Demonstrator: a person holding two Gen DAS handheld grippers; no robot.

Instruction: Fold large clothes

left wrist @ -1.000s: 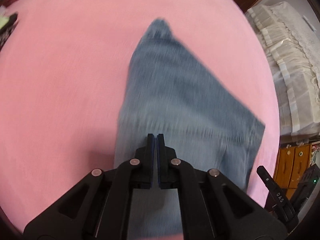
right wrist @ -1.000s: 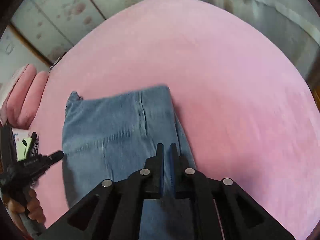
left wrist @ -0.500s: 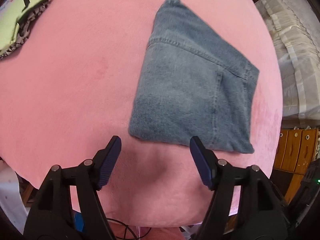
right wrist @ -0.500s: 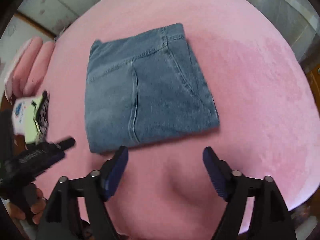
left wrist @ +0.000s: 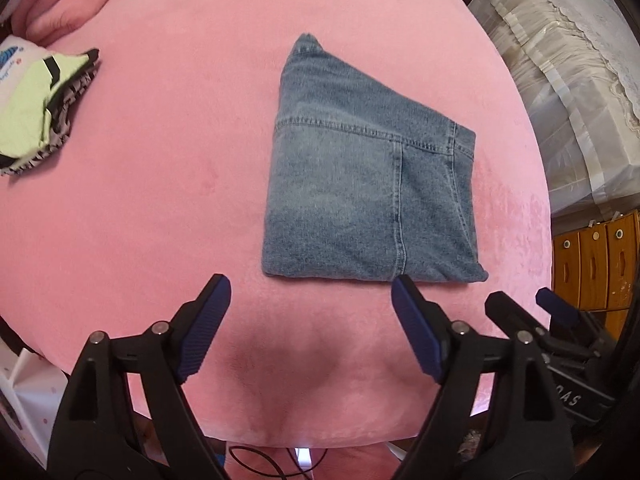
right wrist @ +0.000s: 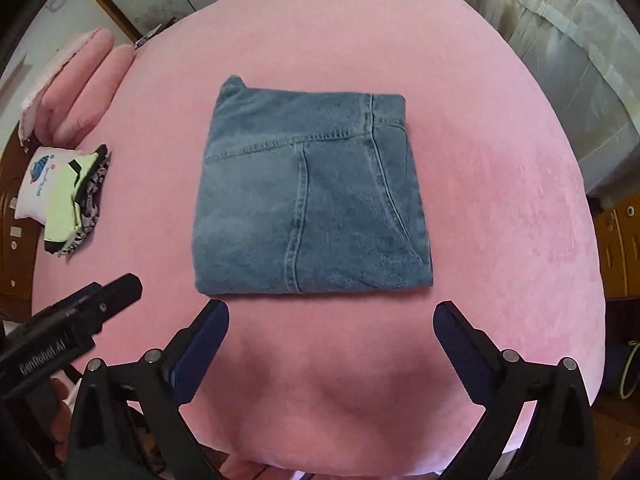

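Both tools have drawn back from the jeans since half a second ago, and a second ago each was pinched together on the denim. Now the left tool has its fingers spread wide apart, holding nothing, above bare pink bed. The folded jeans lie flat just ahead of its tips and slightly to its right, not touching them. The right tool is likewise wide apart and empty, with the jeans straight ahead of it, their near fold just beyond the fingertips. Far off to the left of both tools sits a small pile of light clothes beside pink pillows.
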